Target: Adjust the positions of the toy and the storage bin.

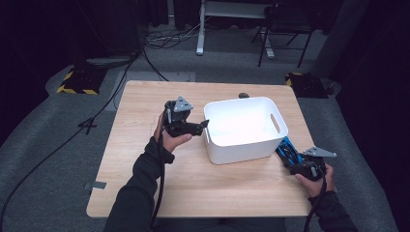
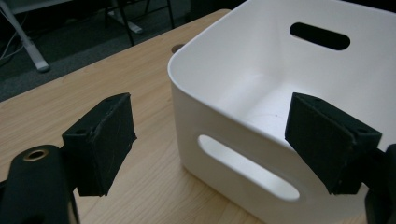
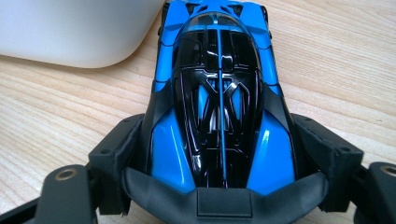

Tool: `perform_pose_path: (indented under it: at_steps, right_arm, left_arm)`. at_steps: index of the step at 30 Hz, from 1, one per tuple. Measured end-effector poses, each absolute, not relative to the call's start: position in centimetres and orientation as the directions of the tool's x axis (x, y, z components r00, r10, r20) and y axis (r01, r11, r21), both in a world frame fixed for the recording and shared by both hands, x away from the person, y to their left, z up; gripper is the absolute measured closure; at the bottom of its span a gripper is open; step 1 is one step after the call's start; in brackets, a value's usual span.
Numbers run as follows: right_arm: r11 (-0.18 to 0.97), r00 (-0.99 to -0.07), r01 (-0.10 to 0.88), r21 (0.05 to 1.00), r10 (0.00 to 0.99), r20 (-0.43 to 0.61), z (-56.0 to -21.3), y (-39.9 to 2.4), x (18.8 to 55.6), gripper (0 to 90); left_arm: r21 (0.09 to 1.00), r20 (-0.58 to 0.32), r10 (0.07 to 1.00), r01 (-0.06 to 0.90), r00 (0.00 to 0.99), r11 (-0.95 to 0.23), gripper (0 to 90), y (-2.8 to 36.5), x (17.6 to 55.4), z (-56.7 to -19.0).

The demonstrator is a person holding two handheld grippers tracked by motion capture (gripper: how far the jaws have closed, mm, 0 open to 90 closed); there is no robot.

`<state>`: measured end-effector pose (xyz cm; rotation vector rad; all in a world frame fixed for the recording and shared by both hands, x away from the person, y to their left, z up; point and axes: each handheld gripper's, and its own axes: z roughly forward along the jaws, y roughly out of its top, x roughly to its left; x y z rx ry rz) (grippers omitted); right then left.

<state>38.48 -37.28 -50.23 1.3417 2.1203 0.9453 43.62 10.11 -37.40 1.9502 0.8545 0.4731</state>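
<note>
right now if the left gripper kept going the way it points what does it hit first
Most likely the white bin: the left gripper has open fingers straddling the near corner of its wall, with nothing between. How close it is stays unclear.

bin on table | toy car touching bin's right, between right claw's jaws

A light wooden table with rounded corners stands on grey carpeted floor in a dim room whose edges fall into black. Black cables trail across the carpet at left. Beyond the table are a white desk frame, what may be a dark chair, and two yellow-and-black striped floor blocks.
</note>
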Motion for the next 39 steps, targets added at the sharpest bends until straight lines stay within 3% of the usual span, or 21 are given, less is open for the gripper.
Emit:
perform_pose_path:
  at_steps: [13,24,27,34,39]
  right_arm:
    - [0.292,-0.425,0.593,0.75,0.905,-0.017,-50.2,-37.3,38.5,24.3]
    - [0.29,-0.429,0.592,0.752,0.903,-0.01,-50.2,-37.4,38.5,24.4]
    - [0.29,-0.429,0.591,0.753,0.903,-0.011,-50.2,-37.4,38.4,24.5]
    - [0.291,-0.426,0.59,0.753,0.905,-0.016,-50.1,-37.4,38.3,24.6]
    - [0.296,-0.431,0.585,0.755,0.902,-0.02,-50.0,-37.5,38.2,24.6]
  left_arm:
    - [0.82,0.05,0.67,0.352,0.74,-0.451,16.2,11.6,39.6,-40.8]
    - [0.655,0.103,0.57,0.376,0.815,-0.655,16.3,12.4,35.4,-48.2]
    - [0.632,0.09,0.574,0.399,0.814,-0.665,16.3,12.6,34.7,-49.3]
    - [0.676,-0.031,0.636,0.485,0.771,-0.555,13.7,13.8,34.7,-50.2]
    - [0.675,-0.015,0.642,0.481,0.767,-0.559,12.8,13.8,34.8,-50.2]
